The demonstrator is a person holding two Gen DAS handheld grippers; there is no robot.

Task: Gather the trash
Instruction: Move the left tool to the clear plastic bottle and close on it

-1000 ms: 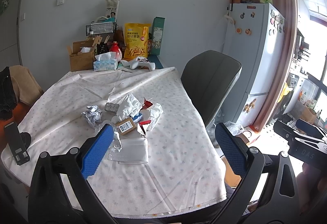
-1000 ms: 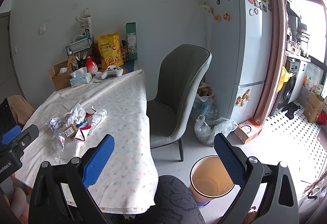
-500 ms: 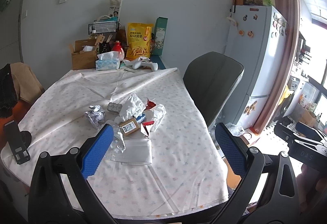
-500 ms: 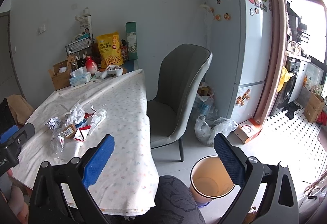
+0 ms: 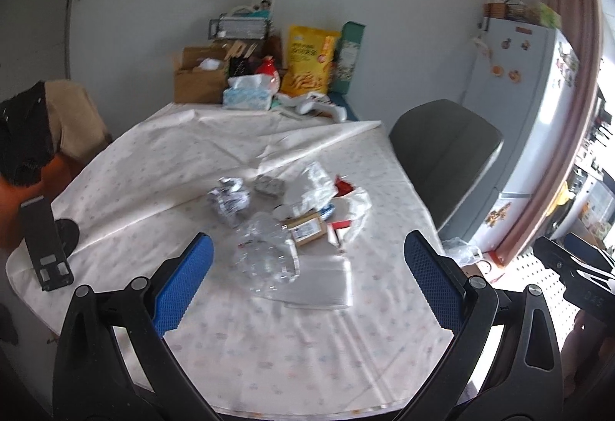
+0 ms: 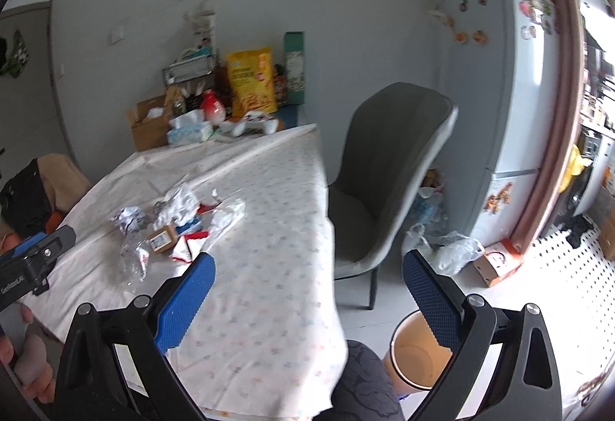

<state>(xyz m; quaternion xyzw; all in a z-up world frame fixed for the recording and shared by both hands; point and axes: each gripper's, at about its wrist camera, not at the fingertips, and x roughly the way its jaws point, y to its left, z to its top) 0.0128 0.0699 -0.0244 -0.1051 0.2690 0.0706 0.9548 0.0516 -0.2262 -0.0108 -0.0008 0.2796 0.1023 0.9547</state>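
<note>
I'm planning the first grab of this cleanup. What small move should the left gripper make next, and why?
Probably ease the left gripper forward and down toward the crumpled clear plastic, the nearest piece of the trash pile on the table. Its jaws are wide open and empty, and the plastic already lies between the fingers' line. The bin waits on the floor by the right gripper.

Left tool wide apart, above trash pile, table
</note>
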